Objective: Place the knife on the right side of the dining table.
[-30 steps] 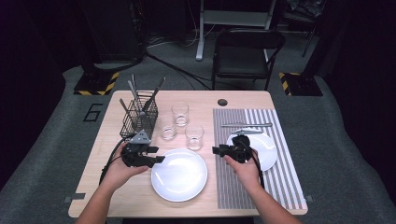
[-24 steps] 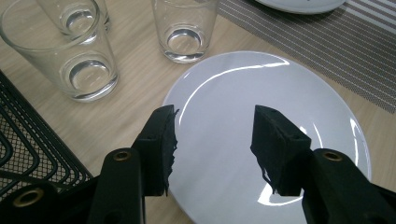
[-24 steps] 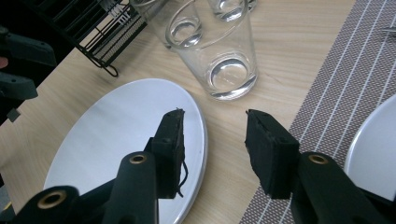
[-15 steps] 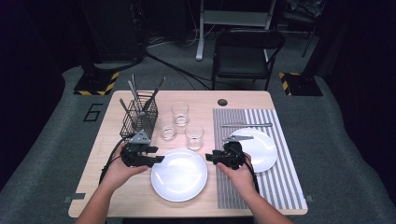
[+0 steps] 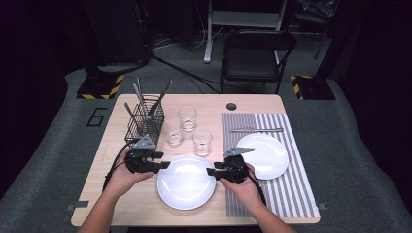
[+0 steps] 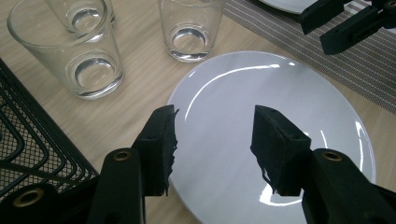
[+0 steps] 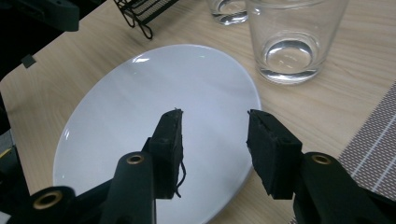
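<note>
A large white plate (image 5: 186, 180) lies on the wooden table (image 5: 121, 194) near its front edge. My left gripper (image 5: 164, 165) is at the plate's left rim. In the left gripper view it (image 6: 215, 144) is open, its jaws standing over the plate (image 6: 280, 93) with nothing pressed between them. My right gripper (image 5: 210, 171) is at the plate's right rim. In the right gripper view it (image 7: 215, 149) is open above the rim of the plate (image 7: 140, 107). The two grippers face each other across the plate.
Three empty glasses (image 5: 187, 118) (image 5: 174, 132) (image 5: 202, 141) stand just behind the plate. A wire basket (image 5: 145, 121) with cutlery is at the back left. On the right, a striped mat (image 5: 291, 189) bears a second white plate (image 5: 265, 155) and a knife (image 5: 256, 130).
My right gripper has moved left, from the plate on the mat to the right rim of the large plate. The left gripper has stayed at the left rim.
</note>
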Demonstrator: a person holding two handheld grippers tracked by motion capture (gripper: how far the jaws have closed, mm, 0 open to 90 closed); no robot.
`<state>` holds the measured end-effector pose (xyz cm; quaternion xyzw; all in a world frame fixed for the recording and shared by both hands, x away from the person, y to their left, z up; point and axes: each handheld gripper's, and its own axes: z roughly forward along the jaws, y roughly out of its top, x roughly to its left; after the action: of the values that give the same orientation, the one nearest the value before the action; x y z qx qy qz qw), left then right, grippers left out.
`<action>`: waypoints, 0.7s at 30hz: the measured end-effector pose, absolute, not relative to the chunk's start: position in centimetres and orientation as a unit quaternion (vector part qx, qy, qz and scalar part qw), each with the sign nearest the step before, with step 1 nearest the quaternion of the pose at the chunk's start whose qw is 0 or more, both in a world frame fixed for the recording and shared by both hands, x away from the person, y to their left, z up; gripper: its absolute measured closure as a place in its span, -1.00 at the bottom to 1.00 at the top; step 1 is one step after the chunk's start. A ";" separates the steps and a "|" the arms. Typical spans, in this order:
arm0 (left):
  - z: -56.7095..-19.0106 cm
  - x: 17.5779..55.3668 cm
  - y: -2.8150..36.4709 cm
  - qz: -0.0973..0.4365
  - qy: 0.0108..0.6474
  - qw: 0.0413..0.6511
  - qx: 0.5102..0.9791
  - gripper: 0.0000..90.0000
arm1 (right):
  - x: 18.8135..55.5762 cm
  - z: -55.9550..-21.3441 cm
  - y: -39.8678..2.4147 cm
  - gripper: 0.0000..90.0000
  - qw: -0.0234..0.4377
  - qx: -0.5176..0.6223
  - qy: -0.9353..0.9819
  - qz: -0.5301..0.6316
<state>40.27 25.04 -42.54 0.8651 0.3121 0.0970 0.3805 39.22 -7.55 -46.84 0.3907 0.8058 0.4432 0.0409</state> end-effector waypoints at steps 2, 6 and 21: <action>-42.5 40.3 25.0 0.097 0.316 0.382 0.863 0.10 | 39.1 -46.9 -7.3 0.22 0.039 0.387 0.807 0.444; -42.5 40.3 25.1 0.095 0.317 0.382 0.863 0.11 | 38.9 -47.3 -7.1 0.22 0.035 0.375 0.812 0.446; -42.1 40.2 25.4 0.098 0.325 0.388 0.857 0.13 | 38.2 -47.8 -6.9 0.20 0.060 0.334 0.834 0.435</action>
<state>40.21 25.43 -42.13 0.8568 0.3254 0.0976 0.3880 38.22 -6.86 -47.84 0.3336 0.8344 0.4347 0.0597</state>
